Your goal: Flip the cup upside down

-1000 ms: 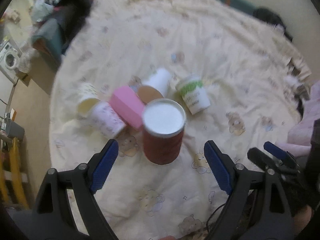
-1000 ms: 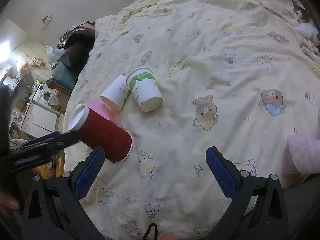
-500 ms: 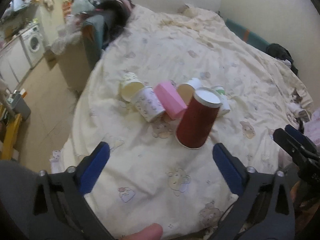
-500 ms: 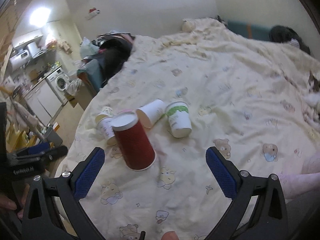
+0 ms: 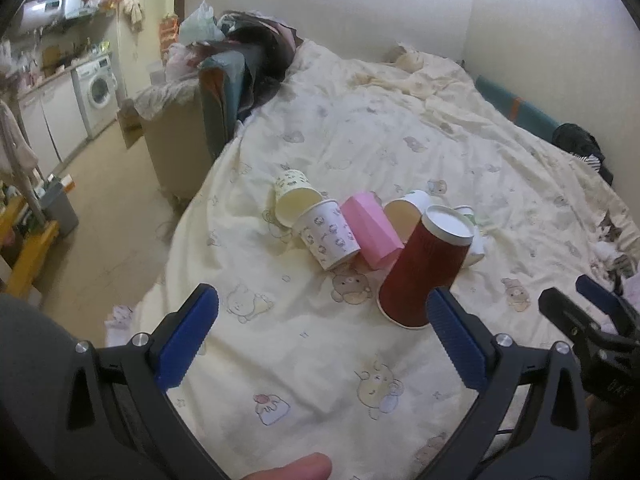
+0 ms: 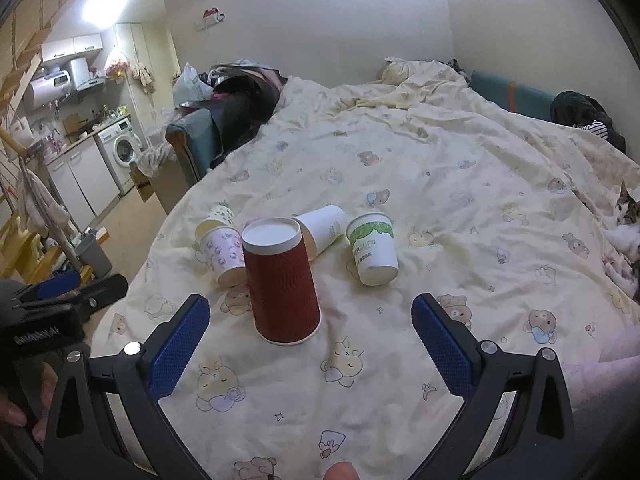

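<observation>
The red cup was seen standing upside down on the bedspread, its wide rim pressed into the fabric and its white base turned upward; in the left wrist view the same cup appeared tilted, which may be owed to the lens. The right gripper was held with its blue fingers wide apart and nothing between them; the cup was placed just ahead of the gap, nearer the left finger, and was touched by neither. The left gripper was likewise spread open and empty; the cup was found just beyond its right finger, whose tip overlapped the cup's lower edge in that view, though contact could not be judged. Behind the red cup a cluster was seen lying on the bedspread: a patterned cup, a yellow cup, a pink cup, a white cup; a green-printed cup was set slightly apart to the right.
</observation>
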A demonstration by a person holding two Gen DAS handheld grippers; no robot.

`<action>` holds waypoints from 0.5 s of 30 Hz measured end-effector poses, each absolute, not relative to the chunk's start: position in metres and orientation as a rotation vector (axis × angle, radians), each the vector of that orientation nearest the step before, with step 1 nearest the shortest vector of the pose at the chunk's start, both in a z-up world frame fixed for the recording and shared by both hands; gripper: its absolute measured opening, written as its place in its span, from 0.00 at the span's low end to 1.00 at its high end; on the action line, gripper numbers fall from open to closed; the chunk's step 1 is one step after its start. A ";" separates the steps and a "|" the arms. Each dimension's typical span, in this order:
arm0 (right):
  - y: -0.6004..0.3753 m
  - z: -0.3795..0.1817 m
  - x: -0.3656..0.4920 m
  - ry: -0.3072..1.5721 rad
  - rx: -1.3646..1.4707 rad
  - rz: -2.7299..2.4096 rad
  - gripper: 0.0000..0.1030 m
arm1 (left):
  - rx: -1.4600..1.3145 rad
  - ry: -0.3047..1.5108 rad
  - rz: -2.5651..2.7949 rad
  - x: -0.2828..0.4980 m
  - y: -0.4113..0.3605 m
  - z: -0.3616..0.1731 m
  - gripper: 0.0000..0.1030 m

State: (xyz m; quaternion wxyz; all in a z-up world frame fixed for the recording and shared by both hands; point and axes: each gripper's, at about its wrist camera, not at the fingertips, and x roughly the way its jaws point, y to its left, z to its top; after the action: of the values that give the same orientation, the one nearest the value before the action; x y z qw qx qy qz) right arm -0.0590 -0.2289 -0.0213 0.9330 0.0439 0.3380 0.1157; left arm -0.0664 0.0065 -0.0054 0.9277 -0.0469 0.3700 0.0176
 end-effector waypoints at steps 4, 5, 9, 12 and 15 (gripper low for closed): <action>-0.231 -0.022 -0.058 0.685 0.093 0.226 1.00 | -0.082 0.749 0.035 -0.068 0.005 -0.005 1.00; -0.232 -0.022 -0.057 0.685 0.094 0.222 1.00 | -0.079 0.754 0.037 -0.067 0.005 -0.006 1.00; -0.233 -0.023 -0.057 0.689 0.106 0.225 1.00 | -0.078 0.764 0.037 -0.065 0.005 -0.008 1.00; -0.233 -0.022 -0.058 0.684 0.104 0.228 1.00 | -0.075 0.773 0.037 -0.065 0.005 -0.009 1.00; -0.233 -0.022 -0.058 0.688 0.114 0.233 1.00 | -0.073 0.773 0.039 -0.066 0.005 -0.010 1.00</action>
State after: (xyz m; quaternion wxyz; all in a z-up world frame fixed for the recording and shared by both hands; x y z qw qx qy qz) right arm -0.0577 -0.2334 -0.0220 0.9332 0.0559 0.3363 0.1137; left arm -0.0664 0.0053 -0.0100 0.9254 -0.0356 0.3768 0.0188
